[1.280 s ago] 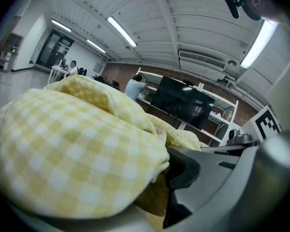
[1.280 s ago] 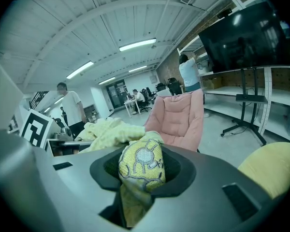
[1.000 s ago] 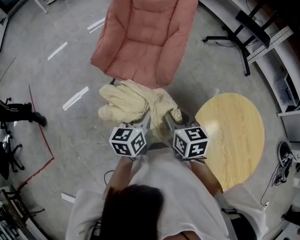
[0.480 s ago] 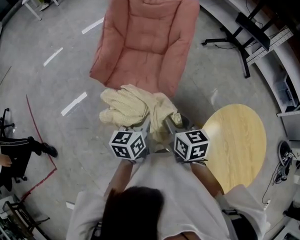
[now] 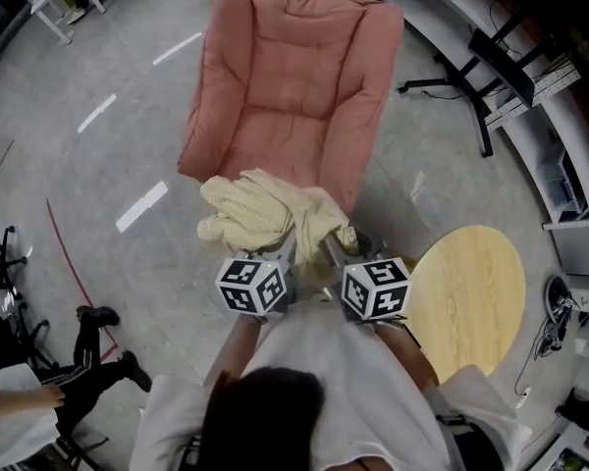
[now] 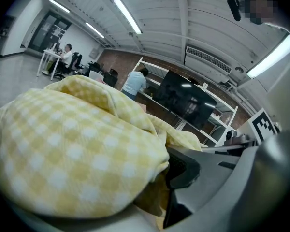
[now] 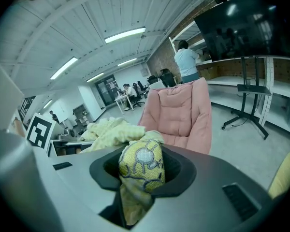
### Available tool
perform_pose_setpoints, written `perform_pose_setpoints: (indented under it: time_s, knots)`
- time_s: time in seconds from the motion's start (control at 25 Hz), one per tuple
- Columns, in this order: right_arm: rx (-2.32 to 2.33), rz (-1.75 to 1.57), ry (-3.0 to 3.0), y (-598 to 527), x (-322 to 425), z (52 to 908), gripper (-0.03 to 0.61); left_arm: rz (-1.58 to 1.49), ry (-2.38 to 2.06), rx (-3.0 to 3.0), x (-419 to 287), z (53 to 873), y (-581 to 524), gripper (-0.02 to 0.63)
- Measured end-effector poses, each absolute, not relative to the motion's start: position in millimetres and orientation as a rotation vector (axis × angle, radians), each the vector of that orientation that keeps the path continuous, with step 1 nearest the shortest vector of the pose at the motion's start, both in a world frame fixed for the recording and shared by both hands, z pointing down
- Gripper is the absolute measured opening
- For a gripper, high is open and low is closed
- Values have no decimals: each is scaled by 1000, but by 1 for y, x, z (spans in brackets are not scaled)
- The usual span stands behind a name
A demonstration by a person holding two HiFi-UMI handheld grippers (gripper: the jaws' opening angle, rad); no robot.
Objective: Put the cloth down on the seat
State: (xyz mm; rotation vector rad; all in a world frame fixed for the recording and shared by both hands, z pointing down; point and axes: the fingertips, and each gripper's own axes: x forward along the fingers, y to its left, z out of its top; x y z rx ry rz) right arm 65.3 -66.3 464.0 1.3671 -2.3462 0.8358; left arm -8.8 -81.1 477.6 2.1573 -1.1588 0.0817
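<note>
Both clamp yellow cloth: left gripper on its left part, right gripper on its right corner. Cloth bunched, long way left-to-right, at near edge of pink seat. Seat lies straight ahead, farther off, equally near both.

I could read no word, number or brand anywhere I looked. The only printed signs were black-and-white square code patterns, made of blocks and not letters. They stood on the faces of the left cube, mounted on the left gripper, and of the right cube, on the right gripper. One such pattern also showed at the edge of each gripper view, equally wordless.
</note>
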Motion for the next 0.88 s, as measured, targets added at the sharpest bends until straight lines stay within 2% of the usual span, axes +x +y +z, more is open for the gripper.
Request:
perform_pose_setpoints:
  time_s: [0.88]
  knots:
    - [1488, 906, -2222, -176, -9, 482, 141, 152, -1011, 2178, -80, 498, -200, 156]
